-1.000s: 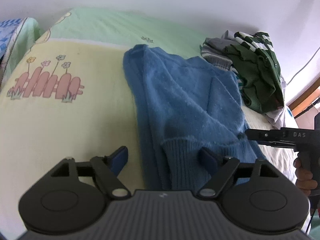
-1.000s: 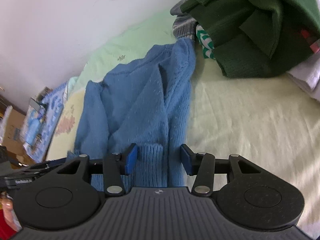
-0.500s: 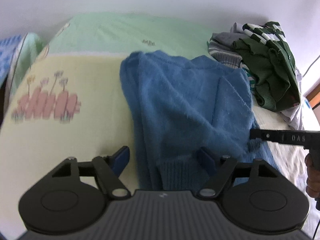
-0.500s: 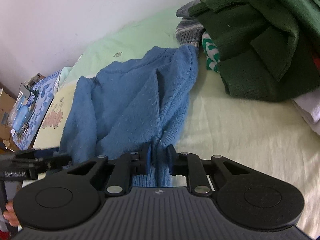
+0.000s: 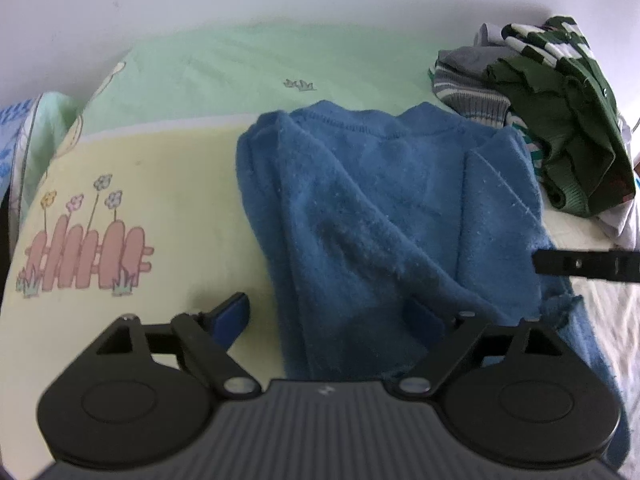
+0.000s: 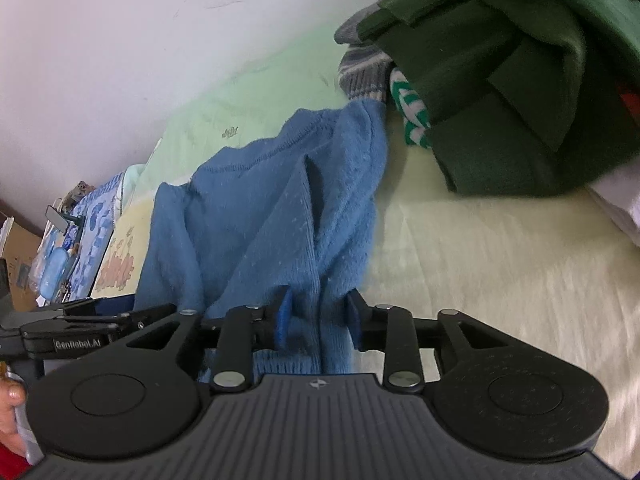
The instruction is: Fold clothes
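A blue knit sweater (image 5: 380,208) lies on the bed with its sleeves folded in over the body. My left gripper (image 5: 330,316) hovers over its near left edge, jaws opening wide. One pad is over bare sheet, the other over the knit, and neither presses it. My right gripper (image 6: 319,316) is at the sweater's (image 6: 280,208) near right edge. Its jaws are opening, with a loose fold of ribbed hem between the pads. From the left wrist, the right gripper (image 5: 540,264) reaches in from the right. From the right wrist, the left gripper (image 6: 132,308) is at the left.
A pile of dark green clothes (image 5: 580,140) (image 6: 520,100), with a grey striped garment (image 5: 468,92) under it, sits at the sweater's far right. The yellow-green bed sheet (image 5: 120,184) carries a pink fence print. A white wall runs behind. A hand (image 6: 10,396) shows at the left edge.
The right jaws closed on the sweater's near edge, then parted again with the fabric between them. The left gripper slid across the bed and its jaws widened.
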`<state>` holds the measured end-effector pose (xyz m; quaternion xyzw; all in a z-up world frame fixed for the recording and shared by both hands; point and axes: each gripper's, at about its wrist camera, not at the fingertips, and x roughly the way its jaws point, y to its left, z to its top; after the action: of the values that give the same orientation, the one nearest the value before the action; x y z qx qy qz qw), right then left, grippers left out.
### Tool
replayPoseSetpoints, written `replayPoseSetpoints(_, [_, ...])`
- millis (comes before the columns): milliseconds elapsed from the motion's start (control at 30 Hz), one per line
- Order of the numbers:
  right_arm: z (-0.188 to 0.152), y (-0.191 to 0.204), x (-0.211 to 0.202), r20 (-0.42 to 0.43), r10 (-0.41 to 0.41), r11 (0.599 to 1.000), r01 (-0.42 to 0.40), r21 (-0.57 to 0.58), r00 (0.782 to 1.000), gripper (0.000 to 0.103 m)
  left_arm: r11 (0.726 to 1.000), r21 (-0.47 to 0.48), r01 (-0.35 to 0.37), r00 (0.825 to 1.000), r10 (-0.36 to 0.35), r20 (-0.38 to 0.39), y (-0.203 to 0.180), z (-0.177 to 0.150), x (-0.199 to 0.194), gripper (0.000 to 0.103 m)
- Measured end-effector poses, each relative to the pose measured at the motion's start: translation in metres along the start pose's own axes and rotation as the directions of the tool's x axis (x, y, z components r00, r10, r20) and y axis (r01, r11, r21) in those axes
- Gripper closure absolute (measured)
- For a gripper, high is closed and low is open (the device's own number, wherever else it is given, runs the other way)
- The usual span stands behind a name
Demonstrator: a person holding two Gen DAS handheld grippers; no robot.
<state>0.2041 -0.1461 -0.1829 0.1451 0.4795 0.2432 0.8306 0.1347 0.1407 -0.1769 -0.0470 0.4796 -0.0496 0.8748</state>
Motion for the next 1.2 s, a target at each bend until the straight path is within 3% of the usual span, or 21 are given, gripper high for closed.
replayPoseSetpoints(33, [0.002, 0.001, 0.002, 0.002, 0.004, 1.0, -0.004, -0.001, 1.0, 0.059, 1.0, 0.0, -0.002, 1.0, 0.002, 0.001, 0.0, 0.001, 0.001, 0.011])
replayPoseSetpoints(100, [0.006, 0.004, 0.006, 0.016, -0.012, 1.0, 0.013, -0.006, 1.0, 0.058, 1.0, 0.001, -0.006, 1.0, 0.006, 0.005, 0.0, 0.002, 0.002, 0.012])
replayPoseSetpoints(167, [0.008, 0.01, 0.009, 0.018, -0.051, 0.998, 0.051, -0.041, 0.999, 0.071, 1.0, -0.001, -0.009, 1.0, 0.009, 0.017, 0.001, 0.003, 0.003, 0.015])
replayPoseSetpoints(300, [0.011, 0.015, 0.012, 0.006, -0.079, 0.993, 0.079, -0.09, 0.997, 0.073, 1.0, 0.002, -0.011, 1.0, 0.011, 0.015, 0.0, 0.008, 0.006, 0.013])
replayPoseSetpoints(567, [0.017, 0.008, 0.012, 0.0, -0.054, 0.998, 0.054, -0.022, 0.999, 0.065, 1.0, 0.007, -0.019, 1.0, 0.019, 0.015, 0.0, 0.018, 0.013, 0.01])
replayPoseSetpoints(767, [0.016, 0.011, 0.006, 0.03, -0.133, 0.983, 0.136, -0.121, 0.991, 0.044, 1.0, 0.015, -0.018, 1.0, 0.018, 0.021, 0.003, 0.02, 0.014, 0.01])
replayPoseSetpoints(900, [0.026, 0.002, 0.012, 0.051, -0.061, 0.995, 0.065, -0.076, 0.997, 0.045, 1.0, 0.019, -0.015, 1.0, 0.015, 0.021, 0.004, 0.021, 0.015, 0.01])
replayPoseSetpoints(967, [0.029, 0.003, 0.014, 0.05, -0.016, 0.998, 0.018, -0.053, 0.999, 0.04, 1.0, 0.02, -0.011, 1.0, 0.01, 0.023, 0.005, 0.02, 0.014, 0.01])
replayPoseSetpoints(1000, [0.029, 0.006, 0.017, 0.044, -0.032, 0.997, 0.035, -0.066, 0.999, 0.039, 1.0, 0.024, -0.012, 1.0, 0.011, 0.024, 0.005, 0.02, 0.014, 0.01])
replayPoseSetpoints(1067, [0.029, 0.012, 0.022, 0.041, -0.07, 0.992, 0.074, -0.103, 0.997, 0.042, 1.0, 0.02, -0.011, 1.0, 0.01, 0.028, 0.005, 0.019, 0.014, 0.01])
replayPoseSetpoints(1133, [0.029, 0.013, 0.022, 0.048, -0.096, 0.986, 0.102, -0.131, 0.994, 0.06, 1.0, 0.021, -0.01, 0.999, 0.009, 0.035, 0.005, 0.018, 0.014, 0.01])
replayPoseSetpoints(1200, [0.031, 0.007, 0.021, 0.042, -0.093, 0.988, 0.097, -0.119, 0.995, 0.07, 1.0, 0.025, -0.008, 0.999, 0.007, 0.034, 0.006, 0.017, 0.015, 0.01])
